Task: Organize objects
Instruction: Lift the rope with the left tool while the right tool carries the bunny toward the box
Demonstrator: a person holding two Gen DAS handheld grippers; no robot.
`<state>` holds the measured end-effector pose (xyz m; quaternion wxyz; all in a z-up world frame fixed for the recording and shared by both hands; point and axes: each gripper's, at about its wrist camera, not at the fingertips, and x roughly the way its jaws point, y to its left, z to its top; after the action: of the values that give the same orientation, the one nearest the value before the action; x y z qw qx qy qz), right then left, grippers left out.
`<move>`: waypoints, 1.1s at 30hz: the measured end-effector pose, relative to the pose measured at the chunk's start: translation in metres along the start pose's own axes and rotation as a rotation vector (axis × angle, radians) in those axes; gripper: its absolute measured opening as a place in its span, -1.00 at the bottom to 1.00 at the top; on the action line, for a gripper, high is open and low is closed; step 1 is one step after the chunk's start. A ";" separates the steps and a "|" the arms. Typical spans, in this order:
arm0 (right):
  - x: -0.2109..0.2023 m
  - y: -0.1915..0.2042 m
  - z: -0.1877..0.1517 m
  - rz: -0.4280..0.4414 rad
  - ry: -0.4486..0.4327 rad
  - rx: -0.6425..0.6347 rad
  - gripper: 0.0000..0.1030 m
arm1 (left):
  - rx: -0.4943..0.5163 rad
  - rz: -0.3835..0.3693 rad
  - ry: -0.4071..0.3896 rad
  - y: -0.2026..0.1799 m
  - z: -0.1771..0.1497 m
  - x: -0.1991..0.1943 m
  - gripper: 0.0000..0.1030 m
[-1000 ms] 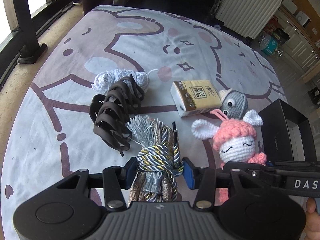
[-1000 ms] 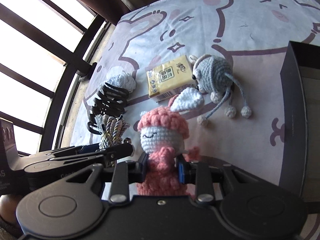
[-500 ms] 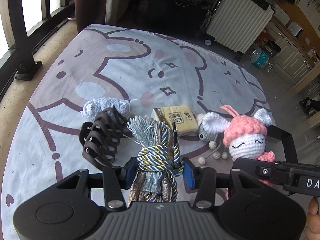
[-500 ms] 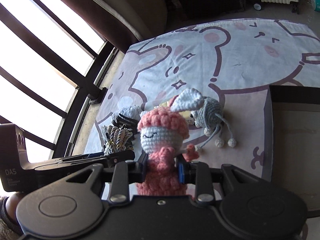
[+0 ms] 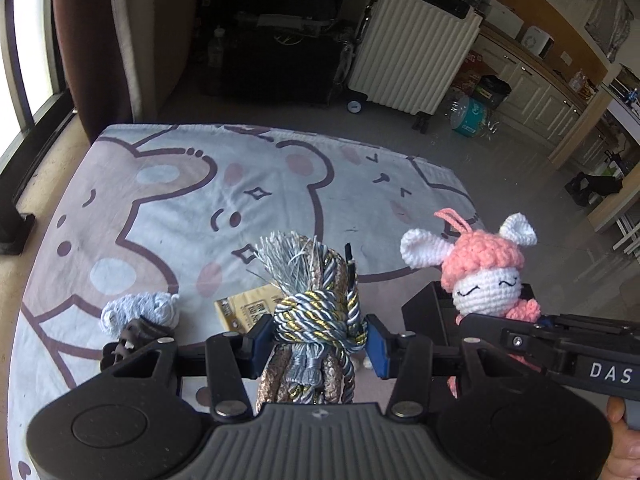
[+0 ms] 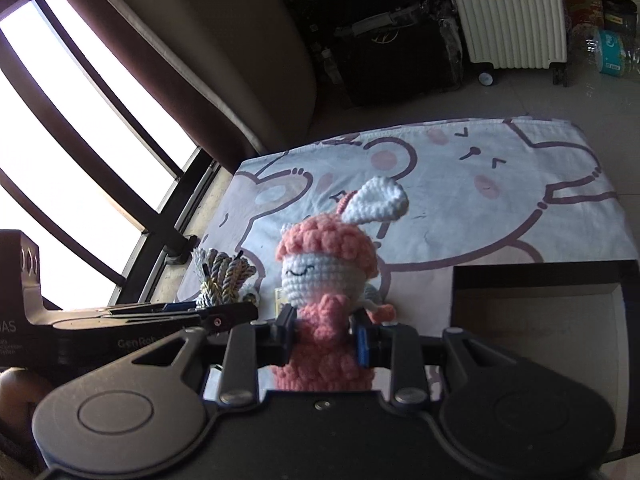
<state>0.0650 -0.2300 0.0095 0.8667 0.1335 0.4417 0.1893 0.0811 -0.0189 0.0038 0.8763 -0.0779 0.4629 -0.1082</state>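
Window bars (image 6: 92, 148) and a dark curtain (image 6: 188, 92) are filling the far left of the right wrist view. Below them the blanket (image 5: 168, 184), printed with cartoon bears, is lying flat on the floor. On its left part a pale blue yarn ball (image 5: 140, 312) is sitting, touching a dark claw clip (image 5: 132, 336) that is mostly hiding behind the gripper body. Just right of these a yellow tissue pack (image 5: 244, 312) is lying on the blanket, partly covered by the cord. The left gripper (image 5: 318, 340) is holding the cord bundle (image 5: 316, 312) — blue pads pressing on the knot from both sides, jaws narrow, grey tassel fringe fanning out above the knot, clear of the blanket. In the right wrist view the same bundle (image 6: 224, 280) is showing at the left, above the other tool. Further right the right gripper (image 6: 326, 336) is clamping the doll (image 6: 324, 276) by its pink body — jaws narrow, white face and pink cap standing upright above the pads, one white ear sticking up. From the left wrist view the doll (image 5: 484, 280) is hanging in front of the black box (image 5: 420, 312). The box (image 6: 540, 272) is sitting open on the blanket's right part, near the doll. A white suitcase (image 5: 412, 56) is standing beyond the blanket, well apart.
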 end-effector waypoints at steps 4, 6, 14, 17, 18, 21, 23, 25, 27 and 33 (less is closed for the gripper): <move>-0.010 -0.019 0.004 -0.051 -0.020 0.008 -0.41 | 0.051 -0.005 -0.002 -0.023 0.011 0.003 -0.05; -0.016 -0.031 0.004 -0.077 -0.029 0.016 -0.41 | 0.084 -0.004 0.001 -0.036 0.014 0.006 -0.05; -0.037 -0.069 0.004 -0.161 -0.055 0.037 -0.41 | 0.179 0.011 0.010 -0.082 0.021 0.020 -0.05; -0.046 -0.080 0.004 -0.187 -0.064 0.040 -0.41 | 0.205 0.015 0.009 -0.099 0.022 0.025 -0.05; -0.048 -0.083 0.003 -0.196 -0.065 0.041 -0.41 | 0.212 0.014 0.009 -0.104 0.022 0.026 -0.04; -0.054 -0.093 0.002 -0.225 -0.066 0.040 -0.41 | 0.232 0.010 0.006 -0.119 0.021 0.030 -0.04; -0.057 -0.098 0.001 -0.246 -0.064 0.037 -0.41 | 0.238 0.004 0.007 -0.128 0.021 0.033 -0.04; -0.059 -0.103 0.000 -0.267 -0.061 0.036 -0.41 | 0.238 -0.005 0.012 -0.135 0.019 0.036 -0.04; -0.062 -0.108 -0.002 -0.285 -0.058 0.035 -0.41 | 0.236 -0.013 0.017 -0.141 0.017 0.039 -0.04; -0.067 -0.120 -0.004 -0.312 -0.062 0.041 -0.41 | 0.236 -0.030 0.030 -0.160 0.010 0.048 -0.04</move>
<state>0.0507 -0.3672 0.0073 0.8959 0.0867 0.4339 0.0394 0.0968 -0.1858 0.0092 0.8707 0.0204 0.4587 -0.1764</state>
